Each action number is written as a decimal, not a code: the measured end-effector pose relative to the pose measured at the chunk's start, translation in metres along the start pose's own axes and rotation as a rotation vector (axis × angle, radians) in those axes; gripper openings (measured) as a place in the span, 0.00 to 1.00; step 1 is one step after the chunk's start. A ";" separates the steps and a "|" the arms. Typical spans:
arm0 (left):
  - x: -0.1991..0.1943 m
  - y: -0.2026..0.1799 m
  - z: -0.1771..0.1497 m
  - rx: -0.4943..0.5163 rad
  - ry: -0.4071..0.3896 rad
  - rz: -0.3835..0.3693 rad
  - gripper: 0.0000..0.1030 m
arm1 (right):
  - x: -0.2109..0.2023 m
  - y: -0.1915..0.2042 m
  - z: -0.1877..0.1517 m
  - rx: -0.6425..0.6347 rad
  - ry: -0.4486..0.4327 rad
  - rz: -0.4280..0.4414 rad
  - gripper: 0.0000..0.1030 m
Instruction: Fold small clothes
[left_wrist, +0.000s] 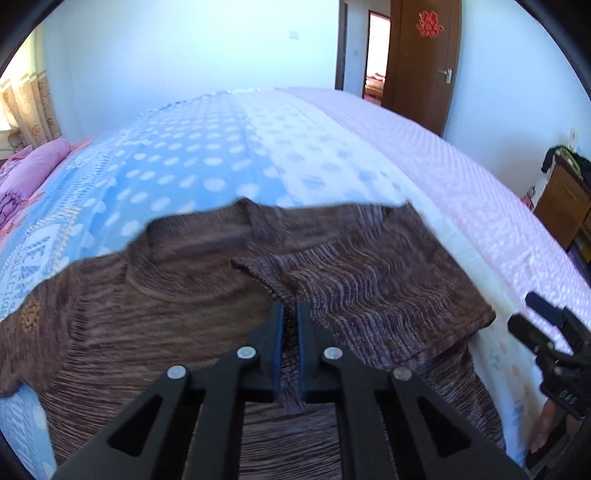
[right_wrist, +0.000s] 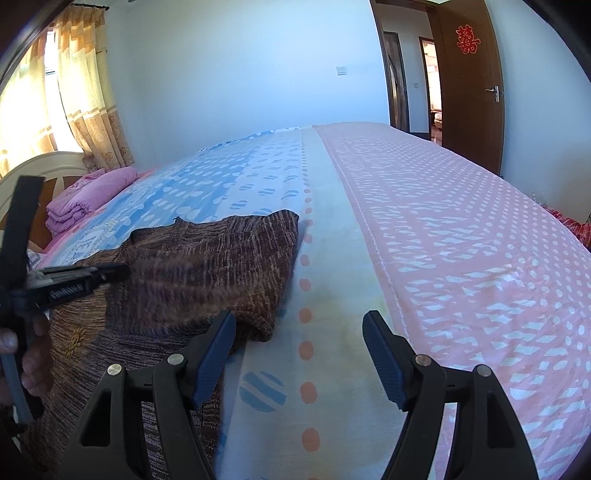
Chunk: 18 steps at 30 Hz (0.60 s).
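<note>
A brown knit sweater (left_wrist: 155, 314) lies on the bed, its neckline toward the far side. Its right part (left_wrist: 369, 280) is folded over the body. My left gripper (left_wrist: 290, 314) is shut on the ribbed edge of that folded part, above the sweater's middle. The sweater also shows in the right wrist view (right_wrist: 207, 273), at the left. My right gripper (right_wrist: 299, 328) is open and empty, over the bare bedspread just right of the sweater. Its left finger (right_wrist: 214, 354) overlaps the sweater's edge. The left gripper shows at the left edge of the right wrist view (right_wrist: 74, 284).
The bed (right_wrist: 443, 258) has a blue dotted and pink patterned cover. Folded pink bedding (right_wrist: 92, 195) lies at the headboard, far left. A brown door (right_wrist: 469, 81) stands open at the far right. A wooden cabinet (left_wrist: 565, 199) stands right of the bed.
</note>
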<state>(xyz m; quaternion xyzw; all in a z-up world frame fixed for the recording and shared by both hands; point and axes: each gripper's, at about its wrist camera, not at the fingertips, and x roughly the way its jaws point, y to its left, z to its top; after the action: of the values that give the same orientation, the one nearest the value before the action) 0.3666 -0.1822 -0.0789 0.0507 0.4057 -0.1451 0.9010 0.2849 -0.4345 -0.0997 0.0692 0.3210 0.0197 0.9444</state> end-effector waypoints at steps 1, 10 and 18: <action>-0.003 0.005 0.001 -0.004 -0.004 0.007 0.07 | 0.000 0.000 0.000 -0.001 0.002 0.001 0.70; 0.000 0.033 -0.012 0.003 0.013 0.068 0.07 | 0.010 0.027 -0.007 -0.098 0.045 0.036 0.70; 0.011 0.041 -0.003 -0.035 0.033 0.041 0.07 | 0.032 0.044 0.001 -0.145 0.110 0.034 0.70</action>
<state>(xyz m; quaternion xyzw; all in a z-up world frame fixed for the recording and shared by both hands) 0.3843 -0.1449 -0.0902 0.0456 0.4221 -0.1185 0.8976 0.3116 -0.3885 -0.1117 0.0049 0.3687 0.0629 0.9274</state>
